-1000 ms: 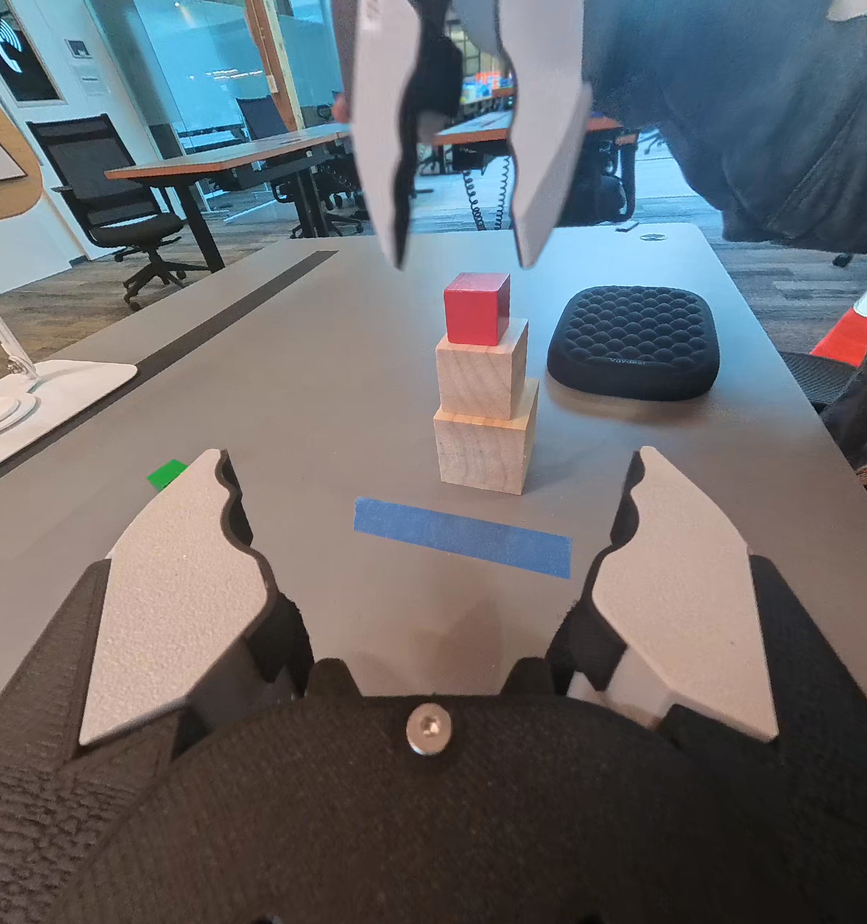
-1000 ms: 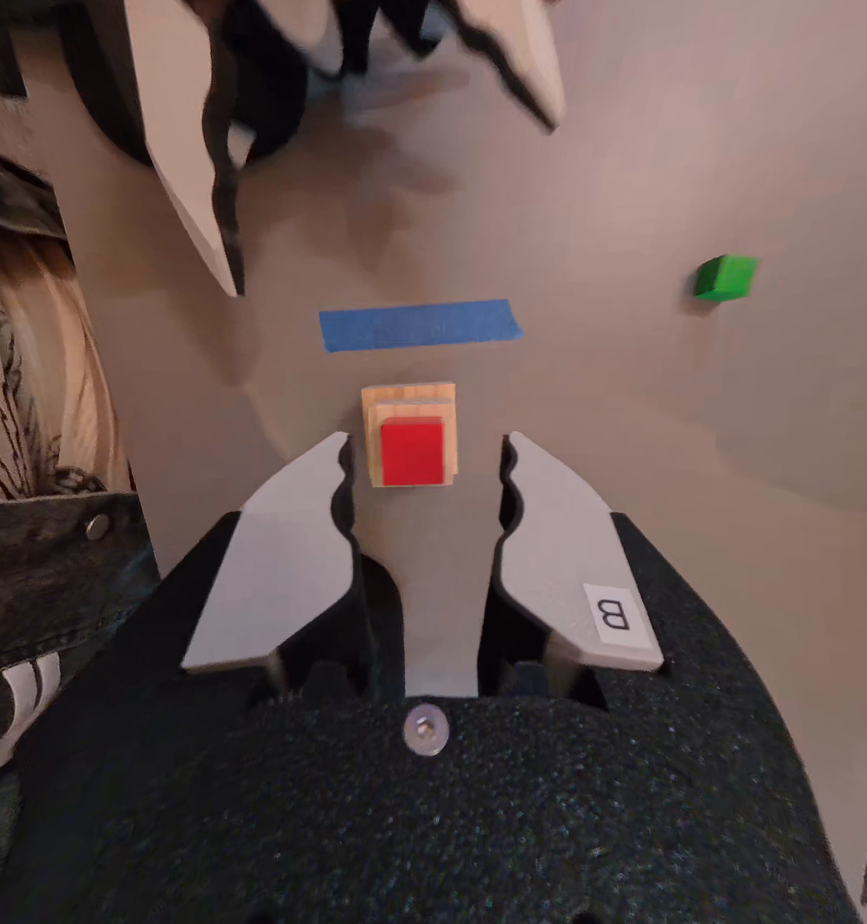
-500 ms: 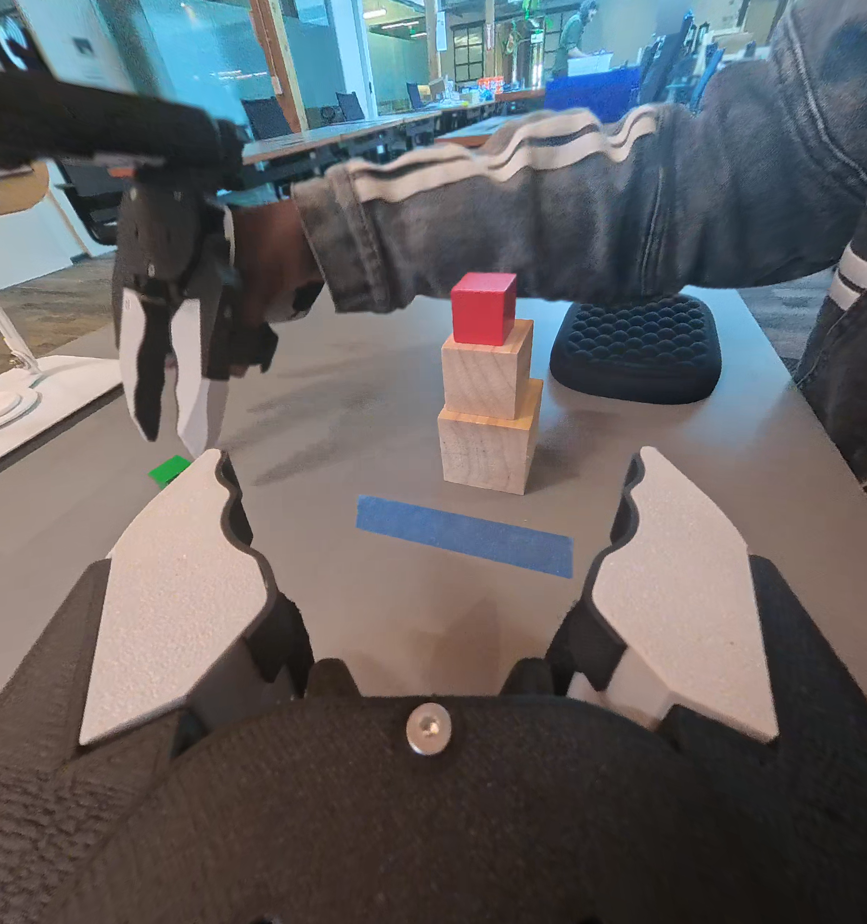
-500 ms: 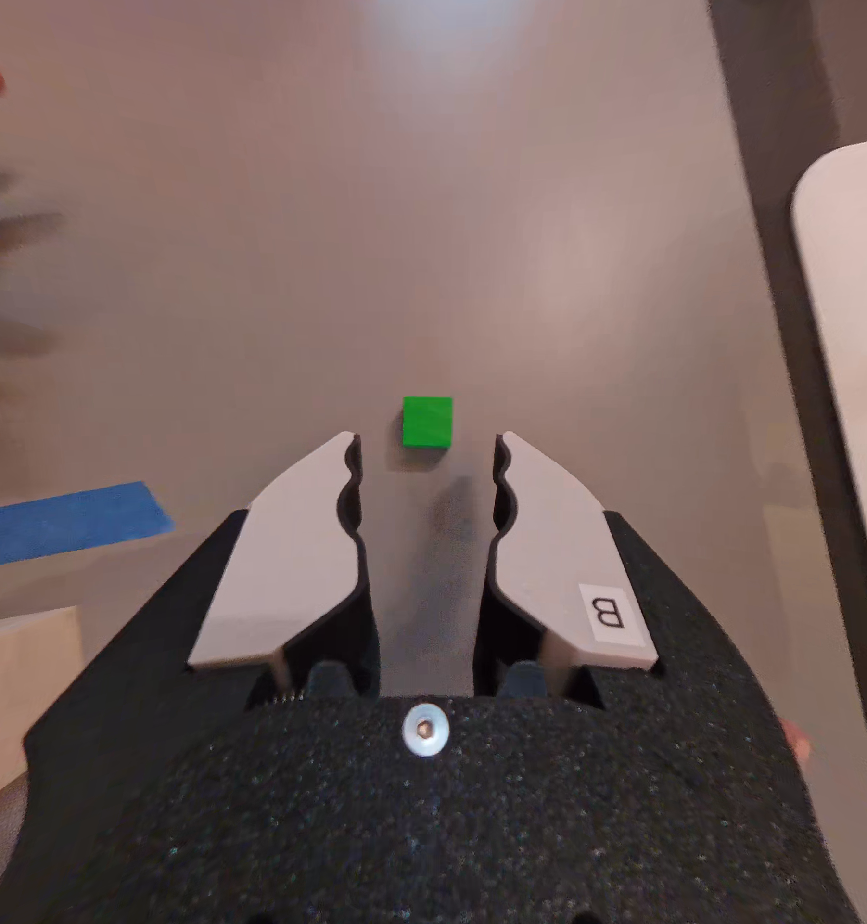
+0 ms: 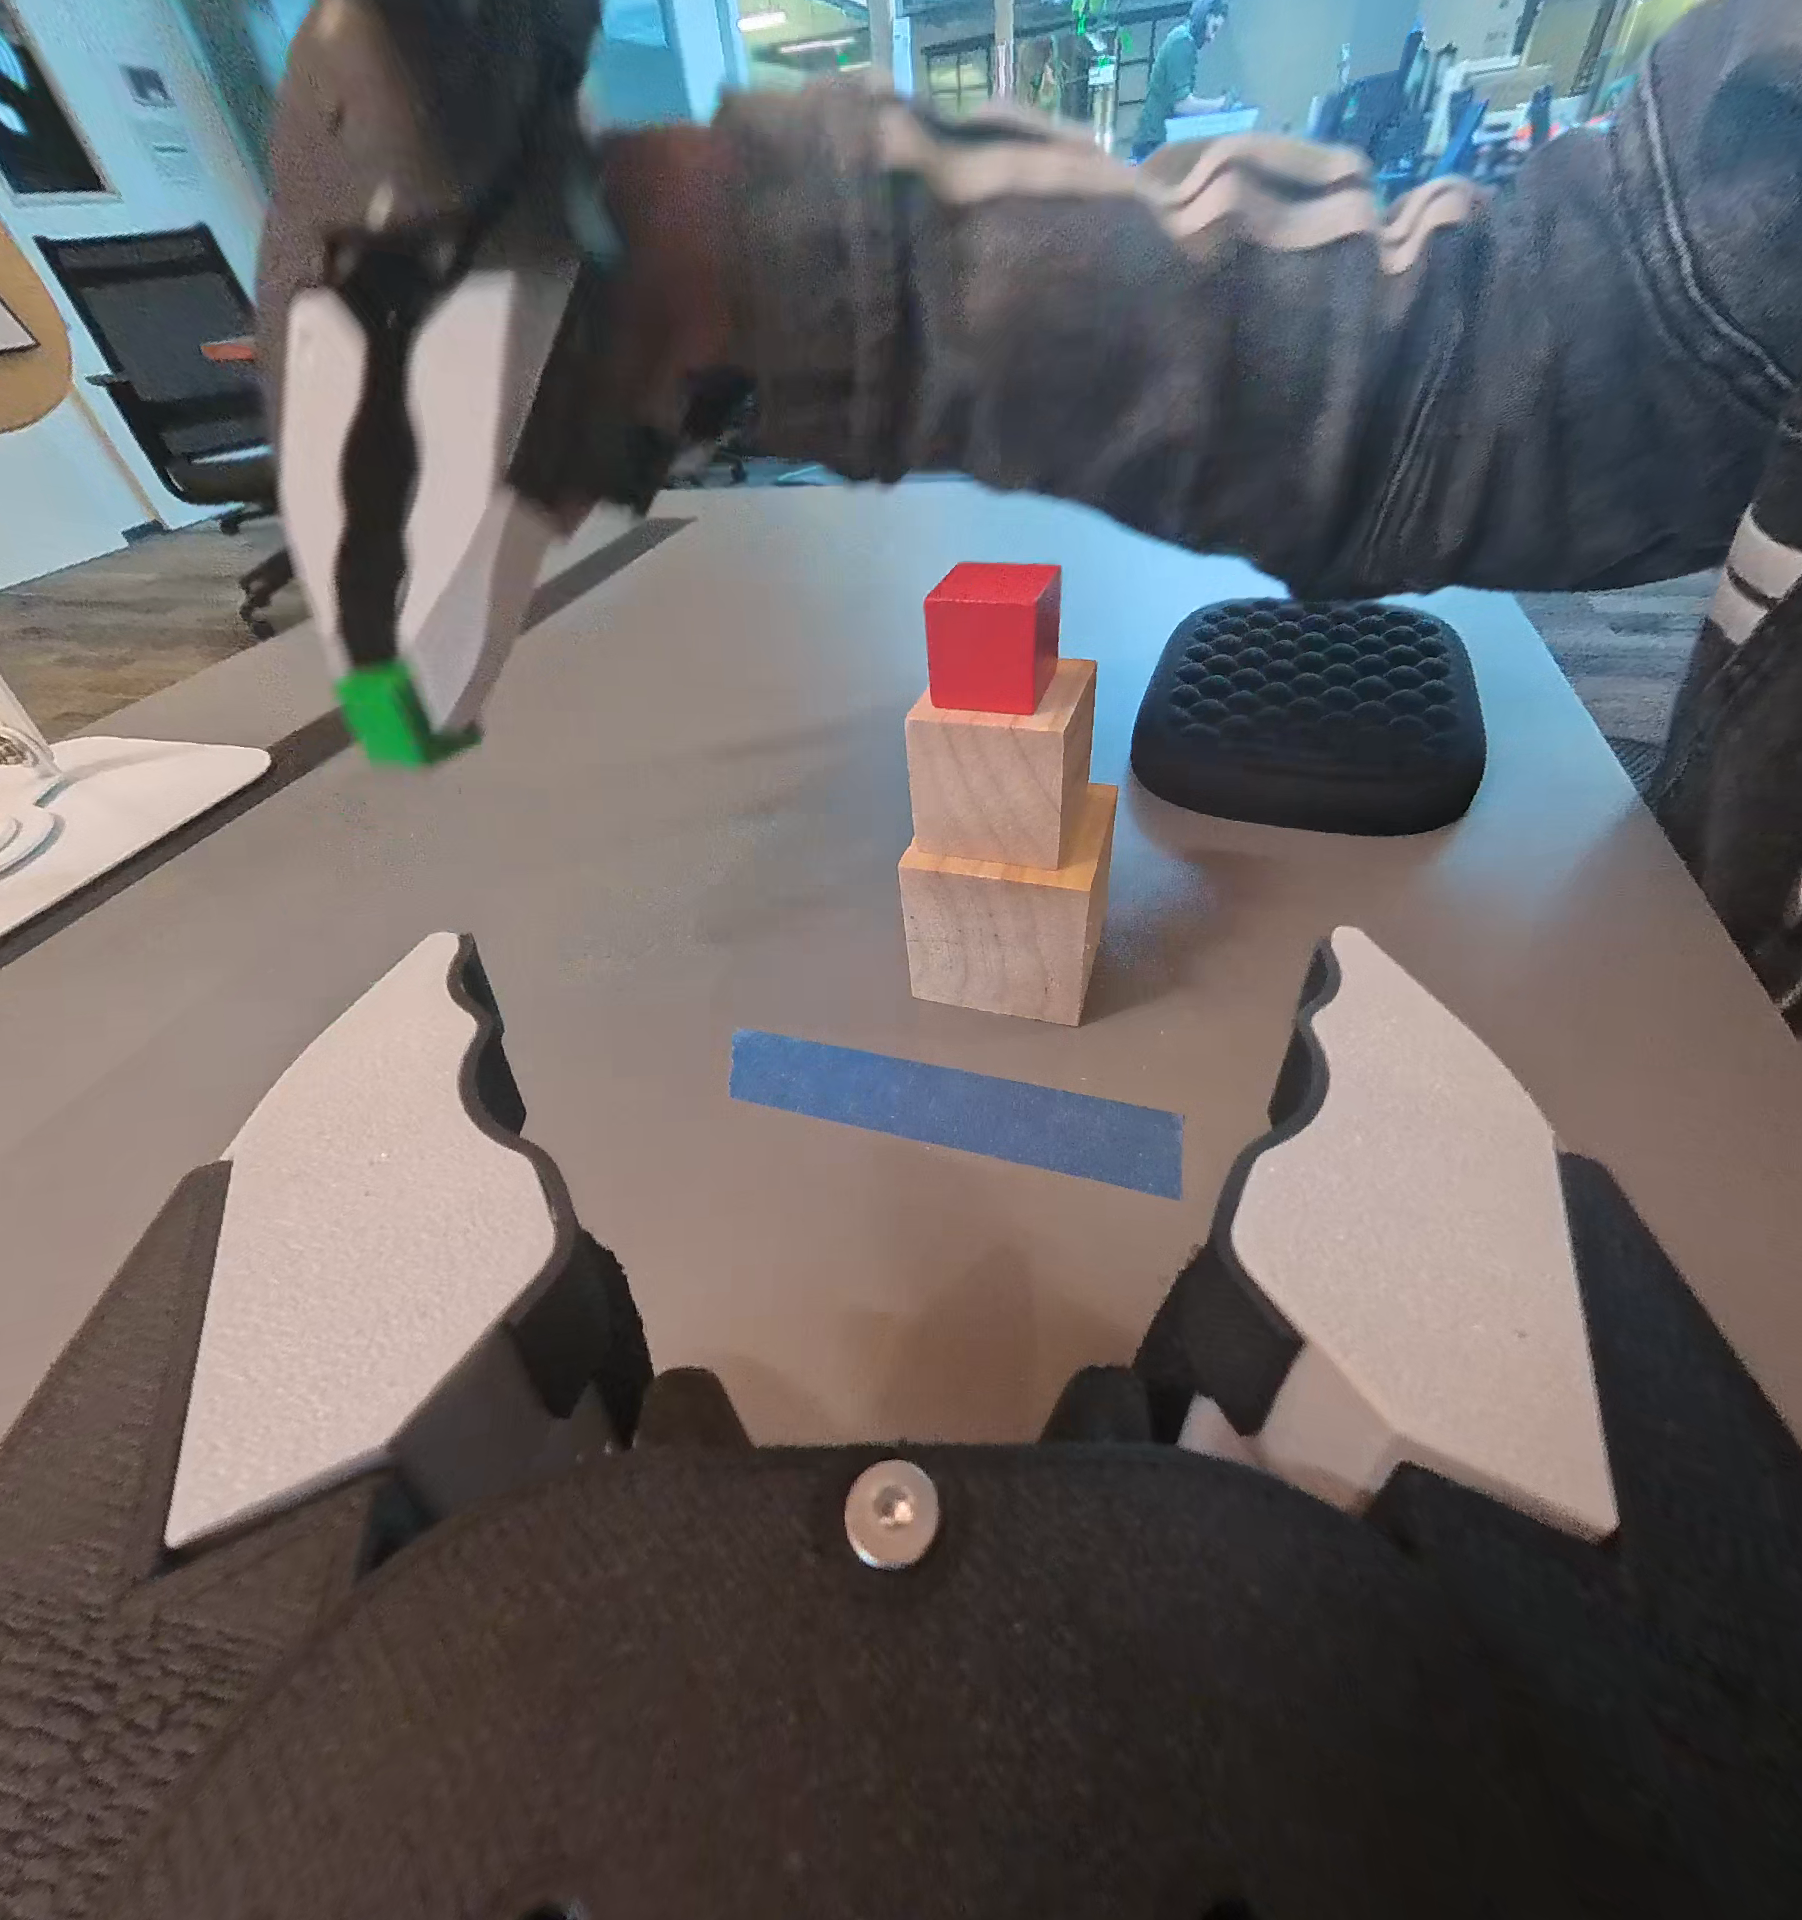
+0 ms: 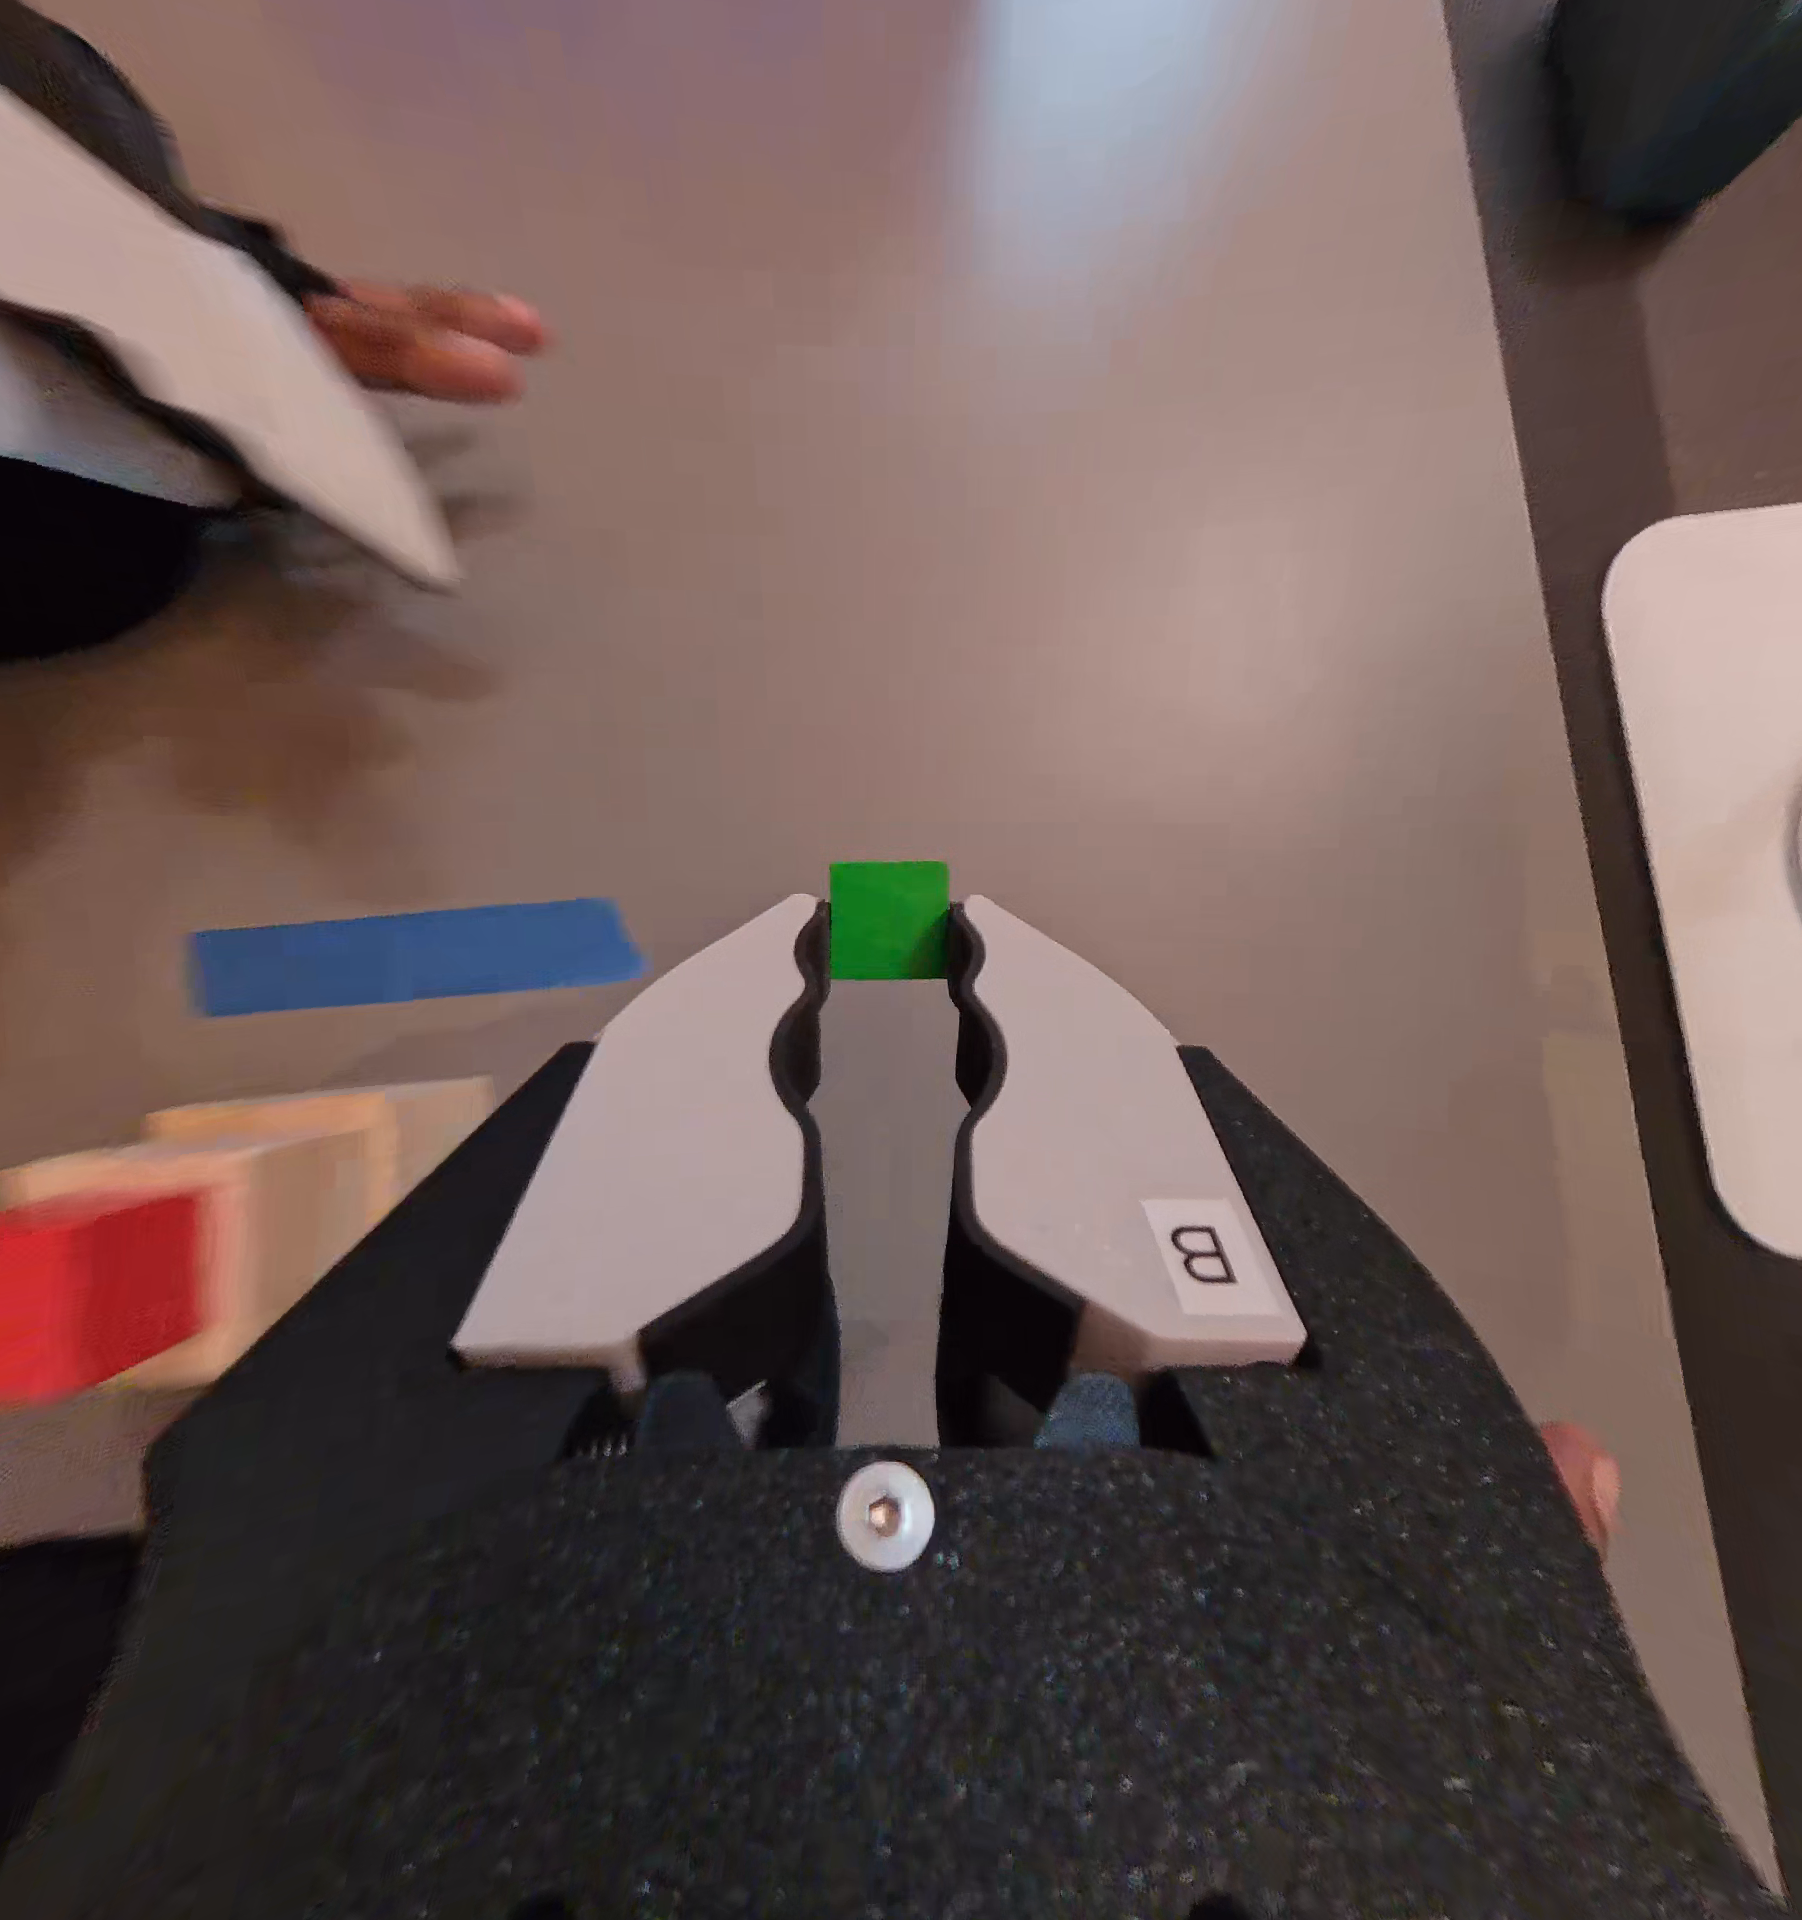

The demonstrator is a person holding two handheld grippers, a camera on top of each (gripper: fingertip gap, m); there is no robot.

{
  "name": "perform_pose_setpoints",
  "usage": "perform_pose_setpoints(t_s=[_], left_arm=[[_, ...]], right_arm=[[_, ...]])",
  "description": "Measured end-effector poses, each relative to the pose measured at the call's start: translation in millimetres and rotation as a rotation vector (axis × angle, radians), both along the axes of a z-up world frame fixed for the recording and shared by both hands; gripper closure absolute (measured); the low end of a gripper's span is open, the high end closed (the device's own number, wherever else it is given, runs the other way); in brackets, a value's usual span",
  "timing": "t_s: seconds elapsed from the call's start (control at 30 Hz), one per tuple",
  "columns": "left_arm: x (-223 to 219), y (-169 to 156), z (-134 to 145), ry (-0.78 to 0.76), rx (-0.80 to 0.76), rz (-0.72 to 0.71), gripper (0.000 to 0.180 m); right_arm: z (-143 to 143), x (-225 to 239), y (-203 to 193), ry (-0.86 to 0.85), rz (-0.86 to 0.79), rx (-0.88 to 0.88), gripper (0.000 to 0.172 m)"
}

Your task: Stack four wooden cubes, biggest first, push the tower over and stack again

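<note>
A tower stands on the grey table [image 5: 668, 852]: a large plain wooden cube [image 5: 1001, 935] at the bottom, a smaller plain cube [image 5: 996, 764] on it, and a red cube [image 5: 990, 636] on top. My right gripper [image 6: 889, 920] is shut on a small green cube [image 6: 889, 920] at its fingertips. In the left wrist view it [image 5: 403, 707] holds the green cube [image 5: 393, 717] in the air, left of the tower. My left gripper [image 5: 886, 997] is wide open and empty, low in front of the tower. The tower shows blurred at the left of the right wrist view [image 6: 97, 1278].
A strip of blue tape [image 5: 954, 1127] lies on the table in front of the tower. A black honeycomb pad [image 5: 1312, 717] lies right of it. A white lamp base [image 5: 45, 821] stands at the left. A person's dark sleeve [image 5: 1240, 343] reaches over the tower.
My right gripper went from above the tower to the green cube on the table, shut on it and lifted it. My left gripper stayed open and still.
</note>
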State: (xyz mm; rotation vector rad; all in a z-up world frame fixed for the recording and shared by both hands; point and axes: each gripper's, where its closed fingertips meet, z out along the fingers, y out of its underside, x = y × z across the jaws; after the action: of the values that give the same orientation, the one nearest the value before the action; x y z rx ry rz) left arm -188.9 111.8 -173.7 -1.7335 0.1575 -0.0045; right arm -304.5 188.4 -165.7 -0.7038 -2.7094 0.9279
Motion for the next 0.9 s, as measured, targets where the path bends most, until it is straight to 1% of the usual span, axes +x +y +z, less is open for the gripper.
perform_pose_setpoints(t_s=[0.1,0.17,0.23,0.33,0.5,0.8,0.83,0.87,0.9], left_arm=[[1,0,0,0.005,-0.001,-0.002,0.04],[2,0,1,0.009,-0.001,-0.004,0.04],[2,1,0,0.015,-0.005,-0.005,0.04],[2,1,-1,0.019,-0.009,-0.003,0.04],[1,1,-2,0.019,-0.012,0.003,0.04],[1,0,-1,0.021,-0.012,0.002,0.04],[1,0,-1,0.02,-0.012,0.002,0.04],[1,0,-1,0.02,-0.012,0.002,0.04],[1,0,-2,0.02,-0.012,0.002,0.04]], right_arm=[[37,52,1,0.0,0.015,-0.057,0.151],[49,88,0,-0.017,0.041,-0.052,0.151],[53,117,-4,-0.029,0.066,-0.03,0.151],[45,141,-10,-0.055,0.065,0.026,0.151],[31,144,-10,-0.07,0.033,0.097,0.151],[27,142,-12,-0.086,0.031,0.095,0.151],[26,142,-11,-0.085,0.026,0.097,0.147],[26,142,-11,-0.083,0.023,0.099,0.137],[27,142,-10,-0.08,0.023,0.095,0.134]])
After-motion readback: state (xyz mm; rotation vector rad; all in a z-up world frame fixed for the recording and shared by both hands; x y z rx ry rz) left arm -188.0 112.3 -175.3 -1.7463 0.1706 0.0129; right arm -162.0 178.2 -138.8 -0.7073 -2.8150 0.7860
